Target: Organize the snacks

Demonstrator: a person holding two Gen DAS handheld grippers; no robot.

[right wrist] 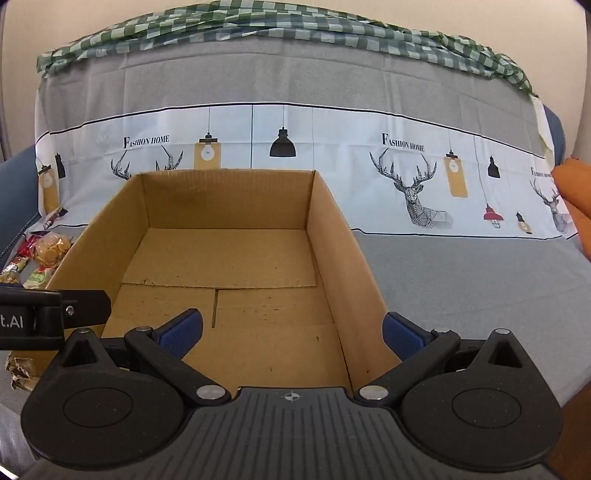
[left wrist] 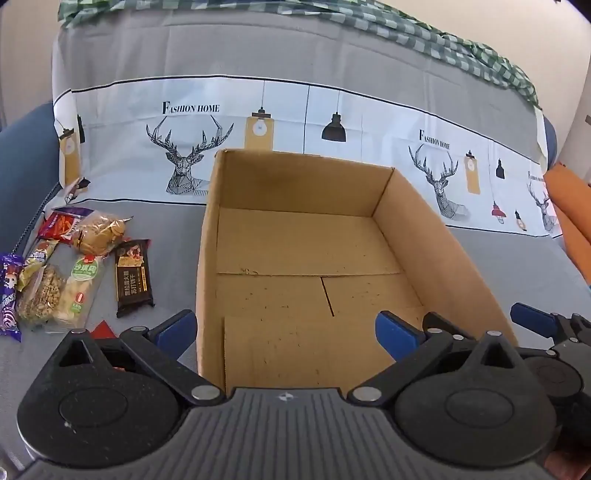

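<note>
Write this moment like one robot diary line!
box: empty | snacks: beside box | left gripper: open | right gripper: open

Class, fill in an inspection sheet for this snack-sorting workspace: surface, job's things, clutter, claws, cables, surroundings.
Surface: grey cloth with a white deer-and-lamp printed band.
Job's things: open cardboard box, nothing inside; snack packets piled to its left, including a dark cracker packet.
Clutter: red scrap near the packets.
Claws: left claw open, holding nothing; right claw open, holding nothing.
Cables: coiled cord at the far left edge.
Surroundings: green checked cloth along the back; orange fabric on the right.
</note>
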